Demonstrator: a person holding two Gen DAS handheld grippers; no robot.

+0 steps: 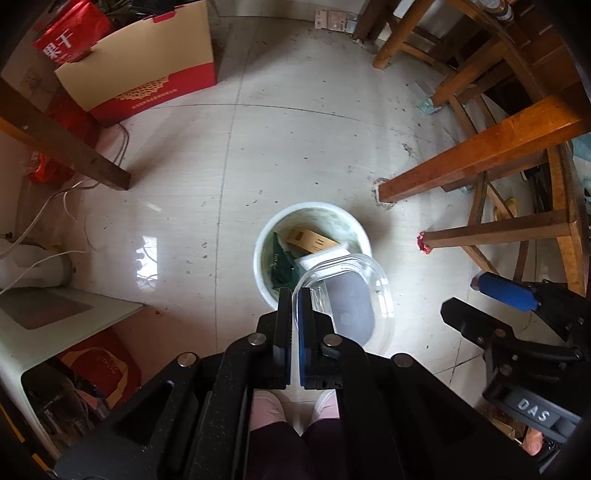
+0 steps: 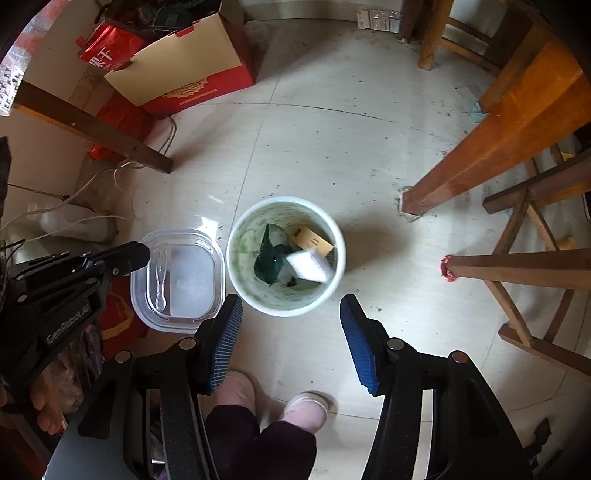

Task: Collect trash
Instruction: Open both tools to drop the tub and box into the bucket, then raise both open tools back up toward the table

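Pink slippers (image 2: pixel 306 408) stand on the tiled floor (image 1: pixel 295 147) beneath two hand-held grippers pointing down at a white bin (image 2: pixel 286 254). The left gripper (image 1: pixel 294 295), jaws pinched tight on the rim of a clear plastic food box (image 1: pixel 347 299), holds it just at the bin's 9 o'clock in the right view. The right gripper (image 2: pixel 291 332) hangs half open and empty at the bin's 6 o'clock; a green wrapper (image 2: pixel 271 254), a brown carton (image 2: pixel 312 240) and a white block (image 2: pixel 308 266) lie inside.

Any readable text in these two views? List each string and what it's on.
"DAS": on the right gripper body, left wrist view.
"GenRobot.AI": on the left gripper body, right wrist view.
"果干": red bag behind the carton.
Carton: white line under the gold pattern, too small to read.
Brown box and green packet in the bin: print blurred.
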